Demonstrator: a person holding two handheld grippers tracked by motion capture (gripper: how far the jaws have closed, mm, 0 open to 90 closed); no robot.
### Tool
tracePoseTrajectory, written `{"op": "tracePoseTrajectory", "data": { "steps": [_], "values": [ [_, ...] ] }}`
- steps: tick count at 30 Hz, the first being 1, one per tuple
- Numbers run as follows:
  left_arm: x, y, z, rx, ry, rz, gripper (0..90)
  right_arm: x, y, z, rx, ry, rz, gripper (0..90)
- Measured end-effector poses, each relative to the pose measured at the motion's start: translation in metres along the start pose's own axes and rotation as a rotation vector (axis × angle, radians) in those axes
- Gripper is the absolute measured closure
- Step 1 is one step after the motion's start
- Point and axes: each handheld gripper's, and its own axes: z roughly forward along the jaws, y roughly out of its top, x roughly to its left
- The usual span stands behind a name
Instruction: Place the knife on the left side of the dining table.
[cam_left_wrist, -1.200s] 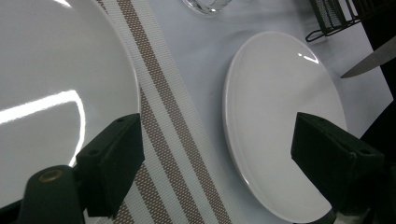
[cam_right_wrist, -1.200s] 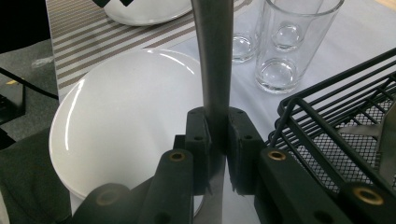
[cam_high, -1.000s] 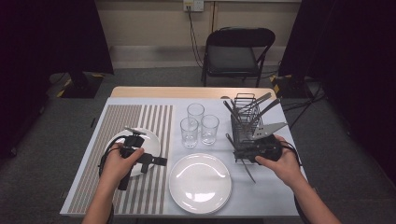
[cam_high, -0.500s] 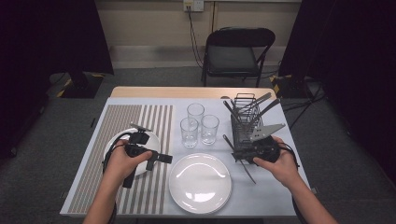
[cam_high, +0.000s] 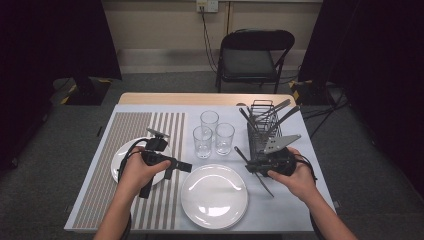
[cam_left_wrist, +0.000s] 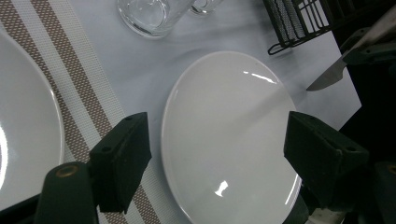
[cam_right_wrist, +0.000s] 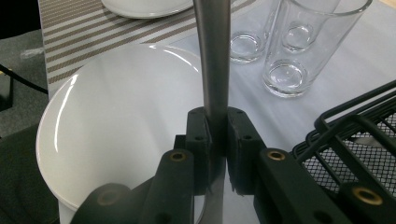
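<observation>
- Right gripper (cam_right_wrist: 217, 140): jaws pinched tight on a table knife (cam_right_wrist: 212, 60), gripped across the flat metal. In the high view the knife (cam_high: 260, 176) slants across the gripper, one end towards the wire caddy, the other down over the white cloth just right of the near plate.
- Left gripper (cam_high: 181, 167): jaws spread wide, nothing between them; they have just been closing a little. It hangs above the striped placemat's (cam_high: 120, 150) right edge, pointing towards the near plate (cam_high: 214, 196).
- Left gripper view: the near plate (cam_left_wrist: 229, 135) lies below the gap between the jaws, and the knife's tip (cam_left_wrist: 327, 80) shows past its far rim.
- Second plate (cam_high: 122, 157) sits on the placemat under the left hand (cam_high: 137, 172).
- Three glasses (cam_high: 210, 135) stand clustered behind the near plate.
- Black wire caddy (cam_high: 262, 132), more cutlery upright inside, just beyond the right hand (cam_high: 297, 177).
</observation>
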Motion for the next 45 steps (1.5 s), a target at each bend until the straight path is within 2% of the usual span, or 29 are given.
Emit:
{"op": "tracePoseTrajectory", "data": {
  "steps": [5,9,10,19,25,27,29,37,38,39,45],
  "values": [
    [-0.004,0.002,0.001,0.003,0.001,0.022,23.2,0.001,0.0,0.002,-0.001,-0.002,-0.006,81.3],
    [-0.008,0.004,0.003,0.005,-0.007,0.021,23.2,0.002,0.0,0.004,0.001,-0.004,-0.008,81.3],
    [-0.009,0.005,0.004,-0.002,-0.013,0.011,23.2,0.003,0.0,0.004,0.002,-0.004,-0.009,81.3],
    [-0.02,0.014,0.008,0.007,-0.025,0.018,24.4,0.004,0.0,0.008,0.006,-0.004,-0.019,81.5],
    [-0.028,0.02,0.009,0.012,-0.033,0.037,25.1,0.005,0.0,0.01,0.01,-0.004,-0.024,81.6],
    [-0.03,0.021,0.01,0.011,-0.045,0.027,25.6,0.006,-0.001,0.01,0.011,-0.001,-0.024,81.6],
    [-0.031,0.023,0.01,0.015,-0.042,0.04,25.9,0.006,-0.001,0.01,0.011,-0.001,-0.022,81.6],
    [-0.037,0.029,0.012,0.014,-0.05,0.04,28.8,0.007,-0.002,0.012,0.016,0.002,-0.026,81.6],
    [-0.039,0.029,0.013,0.009,-0.055,0.024,28.9,0.007,-0.002,0.012,0.016,0.001,-0.027,81.7],
    [-0.039,0.03,0.013,0.01,-0.057,0.037,29.1,0.007,-0.002,0.012,0.017,0.003,-0.027,81.7],
    [-0.043,0.034,0.015,0.006,-0.069,0.042,33.0,0.01,-0.002,0.012,0.021,0.001,-0.032,81.7]
  ]
}}
